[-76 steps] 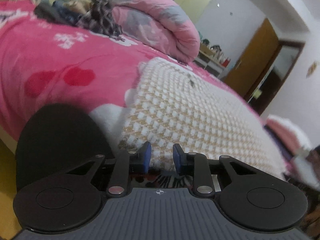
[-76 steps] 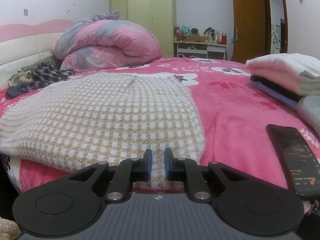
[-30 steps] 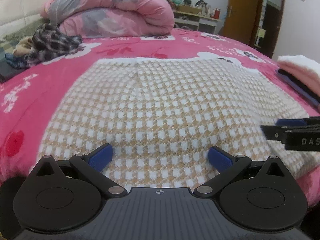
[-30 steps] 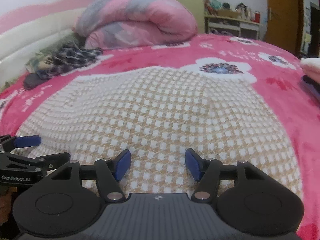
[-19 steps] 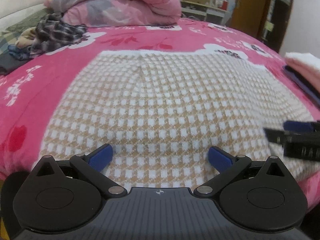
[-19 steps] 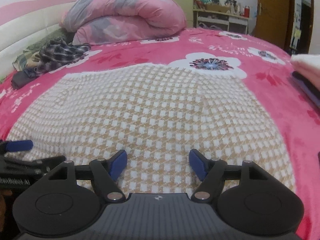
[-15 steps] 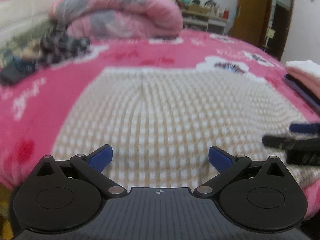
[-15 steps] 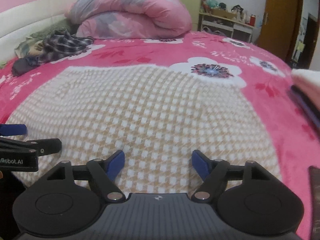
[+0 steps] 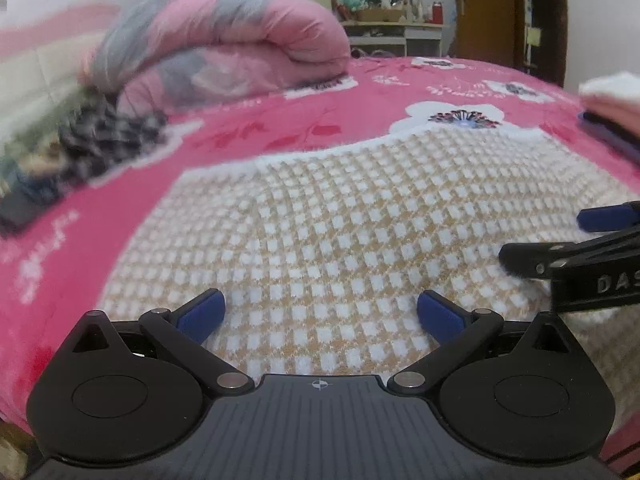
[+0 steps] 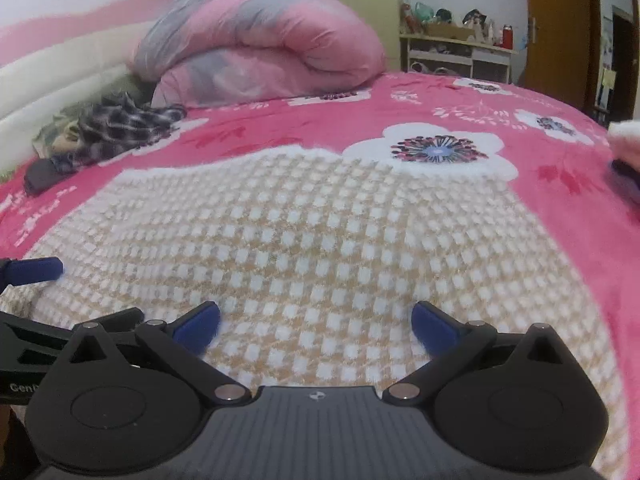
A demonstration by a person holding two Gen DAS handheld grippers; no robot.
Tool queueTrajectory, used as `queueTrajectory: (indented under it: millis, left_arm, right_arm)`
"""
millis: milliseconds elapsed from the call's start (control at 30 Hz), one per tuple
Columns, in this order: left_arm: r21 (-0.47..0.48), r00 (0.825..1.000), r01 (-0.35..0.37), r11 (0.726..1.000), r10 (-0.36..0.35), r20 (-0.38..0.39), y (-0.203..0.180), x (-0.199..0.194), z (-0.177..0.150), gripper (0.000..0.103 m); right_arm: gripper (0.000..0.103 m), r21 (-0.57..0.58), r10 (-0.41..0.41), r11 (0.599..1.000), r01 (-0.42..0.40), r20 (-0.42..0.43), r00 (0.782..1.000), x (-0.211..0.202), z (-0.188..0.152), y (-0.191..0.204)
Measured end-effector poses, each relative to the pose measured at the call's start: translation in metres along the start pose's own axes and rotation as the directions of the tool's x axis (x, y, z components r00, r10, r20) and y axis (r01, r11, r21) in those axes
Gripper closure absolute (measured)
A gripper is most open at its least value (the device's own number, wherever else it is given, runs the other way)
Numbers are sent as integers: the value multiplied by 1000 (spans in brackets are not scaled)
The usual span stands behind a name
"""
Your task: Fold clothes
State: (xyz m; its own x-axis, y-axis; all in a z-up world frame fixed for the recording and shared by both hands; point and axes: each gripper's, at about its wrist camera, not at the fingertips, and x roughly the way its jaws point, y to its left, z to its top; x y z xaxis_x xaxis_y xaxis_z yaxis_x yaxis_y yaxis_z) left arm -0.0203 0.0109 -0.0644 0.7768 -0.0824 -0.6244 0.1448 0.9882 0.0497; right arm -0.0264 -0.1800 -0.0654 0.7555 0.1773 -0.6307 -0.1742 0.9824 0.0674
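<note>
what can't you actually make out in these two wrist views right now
- Near edge of the checked garment: hidden in both views by each gripper's own body.
- Left tongs and right tongs: open, but contact with the cloth is unclear.
- Folded stack: cut off by the right edge, left view.
- Plaid clothes: blurred, left view.
- Shelf items: too small.
</note>
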Motion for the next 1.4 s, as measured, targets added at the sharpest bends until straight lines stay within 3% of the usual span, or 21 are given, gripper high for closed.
queueTrajectory:
  millis: [100, 200, 233, 300, 367, 600, 733, 900, 1067, 1167, 1233, 1400]
  left_arm:
    - [-28, 1000, 22, 999, -22, 3, 8, 1, 0, 0]
    - [-18, 1000, 16, 1000, -15, 18, 5, -1, -4, 0]
    - [-16, 1000, 16, 1000, -16, 22, 5, -2, -4, 0]
    - [-8, 999, 25, 1000, -24, 26, 5, -2, -5, 0]
    - [0, 999, 20, 1000, -20, 43, 6, -3, 3, 0]
    - [5, 993, -13, 1000, 13, 119, 16, -2, 40, 0]
    - [-58, 1000, 22, 998, -21, 14, 25, 48, 34, 0]
    - [-68, 999, 14, 998, -12, 36, 22, 45, 26, 0]
    - [-74, 1000, -5, 997, 7, 19, 19, 42, 28, 0]
    - [-71, 1000, -14, 997, 15, 4, 18, 44, 31, 0]
    - [-68, 1000, -23, 997, 23, -5, 17, 44, 33, 0]
    - [-72, 999, -28, 997, 27, -19, 18, 44, 34, 0]
  right_arm:
    - [0, 14, 9, 1000, -10, 52, 999, -11, 27, -3]
    - [0, -15, -35, 999, 37, 122, 992, -13, 46, 0]
    - [0, -24, -45, 999, 48, 112, 993, -5, 46, -1]
    - [0, -51, -67, 996, 67, 10, 998, 29, 33, -4]
    - [0, -32, -34, 999, 36, 47, 998, 48, 10, -15]
    - [0, -23, -44, 999, 45, 61, 997, 45, 7, -15]
    - [0, -22, -44, 999, 46, 65, 997, 42, 7, -13]
    - [0, -10, -37, 999, 37, -2, 999, 35, 25, -18]
    - [0, -15, -71, 997, 73, 105, 992, 21, 67, -15]
    - [0, 40, -61, 997, 60, 20, 998, 63, 59, -28]
    - [0, 109, -23, 994, 22, 8, 1000, 83, 44, -43]
    - [0, 125, -31, 991, 37, -46, 998, 74, 62, -41]
